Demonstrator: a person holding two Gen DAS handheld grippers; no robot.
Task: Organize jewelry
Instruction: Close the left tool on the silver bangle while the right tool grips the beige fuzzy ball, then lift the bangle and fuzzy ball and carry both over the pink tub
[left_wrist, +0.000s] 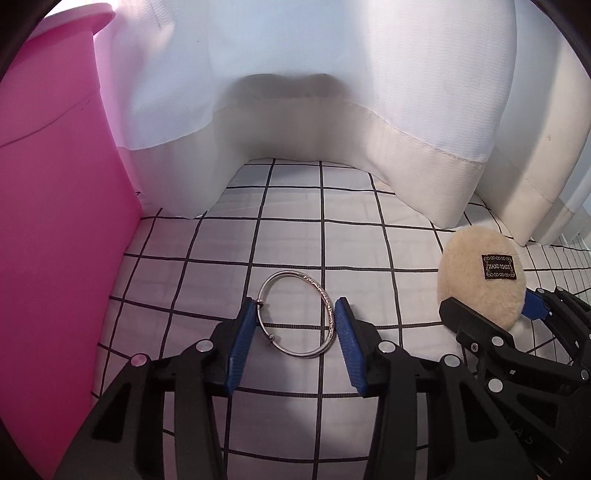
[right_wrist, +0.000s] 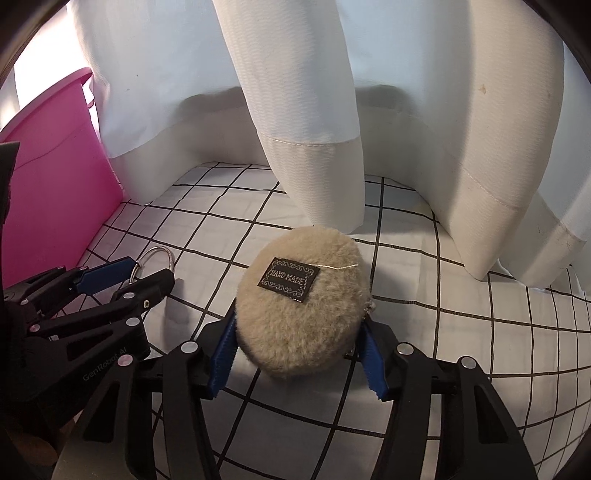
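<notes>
- Bangle (left_wrist: 295, 314): thin silver metal ring, smooth on most of its round, with a stamped pattern along one arc and small knobs where the ends overlap. It sits on the checked cloth (left_wrist: 288, 229), between the pads of the left gripper (left_wrist: 297, 314).
- Left gripper: both blue ribbed pads touch the bangle's outer edge, one on each side, so it is clamped on the ring. Black plastic fingers with round silver rivets.
- Pouch (right_wrist: 301, 302): round, flat, covered in cream-tan fleece, soft and fuzzy. A black woven label with pale lettering and a scrolled border is sewn on its face. A thin gold thread runs from the label, and a small metal pull hangs at its right edge.
- Right gripper (right_wrist: 297, 325): blue pads press into the fleece on both sides, gripping the pouch, which tilts up off the cloth just right of the bangle.
- Cloth: white fabric with a thin black grid, slightly wrinkled.
- Curtain (left_wrist: 295, 110): white fabric in heavy folds, with a stitched hem resting on the cloth behind both things.
- Bin (left_wrist: 55, 221): smooth pink plastic wall at far left.
</notes>
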